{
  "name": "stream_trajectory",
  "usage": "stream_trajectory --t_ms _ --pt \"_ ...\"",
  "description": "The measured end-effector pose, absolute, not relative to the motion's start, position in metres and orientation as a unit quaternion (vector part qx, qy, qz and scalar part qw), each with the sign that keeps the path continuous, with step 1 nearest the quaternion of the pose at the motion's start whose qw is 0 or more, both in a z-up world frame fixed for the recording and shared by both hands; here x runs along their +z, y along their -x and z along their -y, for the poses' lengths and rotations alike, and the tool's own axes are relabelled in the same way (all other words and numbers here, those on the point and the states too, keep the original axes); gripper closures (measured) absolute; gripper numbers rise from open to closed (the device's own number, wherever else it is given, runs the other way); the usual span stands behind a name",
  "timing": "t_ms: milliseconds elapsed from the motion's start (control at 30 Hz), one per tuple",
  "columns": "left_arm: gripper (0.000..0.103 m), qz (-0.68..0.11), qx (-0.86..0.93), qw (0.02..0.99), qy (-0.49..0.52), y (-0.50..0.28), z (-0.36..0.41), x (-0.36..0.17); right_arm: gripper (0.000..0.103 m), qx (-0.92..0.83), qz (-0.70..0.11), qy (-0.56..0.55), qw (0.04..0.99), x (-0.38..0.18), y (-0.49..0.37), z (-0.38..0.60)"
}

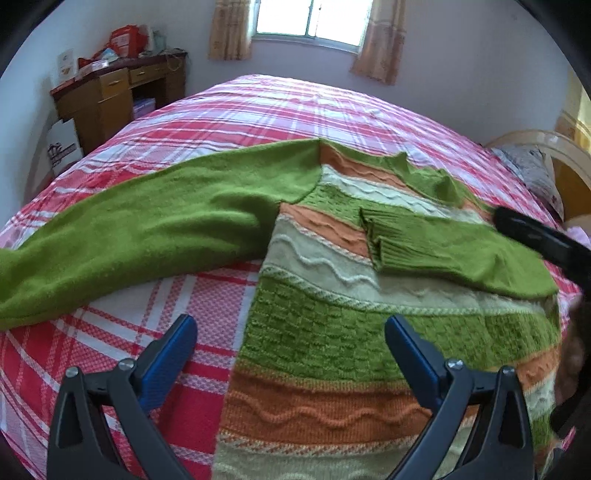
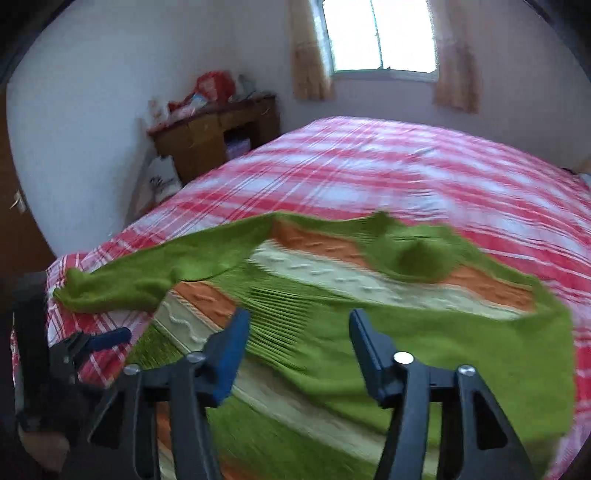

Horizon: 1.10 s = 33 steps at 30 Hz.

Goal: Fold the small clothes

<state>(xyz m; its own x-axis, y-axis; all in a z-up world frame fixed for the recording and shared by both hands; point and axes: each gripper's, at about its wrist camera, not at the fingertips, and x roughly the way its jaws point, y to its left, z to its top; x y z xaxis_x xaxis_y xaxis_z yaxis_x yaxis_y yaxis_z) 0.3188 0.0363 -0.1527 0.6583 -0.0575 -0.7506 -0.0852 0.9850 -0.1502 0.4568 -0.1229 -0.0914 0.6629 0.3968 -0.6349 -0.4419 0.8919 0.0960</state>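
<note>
A striped knit sweater [image 1: 332, 325] in green, orange and cream lies flat on the bed [image 1: 258, 107], which wears a red and white plaid cover; the sweater's right sleeve [image 1: 443, 251] is already laid across the chest with its ribbed cuff near the middle, while the left sleeve [image 1: 129, 229] stretches out sideways over the plaid. The left gripper [image 1: 291, 339] hovers above the sweater's lower left edge with its fingers wide apart and nothing between them, and the right gripper [image 2: 299, 332] hangs over the folded sleeve, fingers likewise spread and empty. The step in hand looks to be folding the outstretched sleeve in: the left gripper would do well to travel out toward the cuff end, pinch only the one layer of sleeve, lift it just clear of the cover and lay it across the body to match the other, while the right gripper stays clear or steadies the laid sleeve so that it is not dragged. The knit is soft and thick, so a grab may catch the cover beneath. Around the bed stand a cluttered wooden desk [image 1: 122, 92], a curtained window [image 1: 310, 18] and a pillow [image 1: 532, 173] at the head; none of them obstructs the fold
</note>
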Motion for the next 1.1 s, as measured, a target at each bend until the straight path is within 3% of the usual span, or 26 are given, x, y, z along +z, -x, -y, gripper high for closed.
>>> stream_trajectory --t_ms 67,300,400,500,633,667,733,767,1100 --pt "0.008 -0.415 0.004 0.906 0.080 -0.318 -0.036 -0.146 0.045 0.201 -0.337 0.055 0.918 -0.088 -0.446 0.147" --pt "0.008 -0.397 -0.049 0.915 0.058 -0.343 -0.012 -0.106 0.044 0.160 -0.356 0.050 0.919 -0.109 -0.422 0.201" --pt "0.016 -0.422 -0.059 0.903 0.061 -0.371 0.004 -0.116 0.044 0.156 -0.367 0.048 0.916 -0.127 -0.420 0.203" --pt "0.033 -0.452 -0.063 0.887 0.061 -0.393 0.020 -0.135 0.043 0.156 -0.379 0.033 0.911 -0.142 -0.416 0.208" --pt "0.042 -0.444 -0.056 0.893 0.051 -0.399 0.034 -0.149 0.035 0.148 -0.392 0.043 0.907 -0.151 -0.415 0.204" --pt "0.050 -0.439 -0.058 0.895 0.051 -0.398 0.037 -0.149 0.033 0.145 -0.393 0.057 0.906 -0.152 -0.415 0.199" --pt "0.089 -0.433 -0.061 0.898 0.048 -0.397 0.039 -0.148 0.031 0.133 -0.389 0.084 0.908 -0.153 -0.413 0.191" --pt "0.094 -0.432 -0.069 0.898 0.053 -0.395 0.038 -0.145 0.030 0.127 -0.385 0.097 0.909 -0.153 -0.411 0.187" --pt "0.097 -0.400 -0.076 0.910 0.084 -0.377 0.014 -0.131 0.028 0.120 -0.377 0.099 0.913 -0.152 -0.409 0.190"
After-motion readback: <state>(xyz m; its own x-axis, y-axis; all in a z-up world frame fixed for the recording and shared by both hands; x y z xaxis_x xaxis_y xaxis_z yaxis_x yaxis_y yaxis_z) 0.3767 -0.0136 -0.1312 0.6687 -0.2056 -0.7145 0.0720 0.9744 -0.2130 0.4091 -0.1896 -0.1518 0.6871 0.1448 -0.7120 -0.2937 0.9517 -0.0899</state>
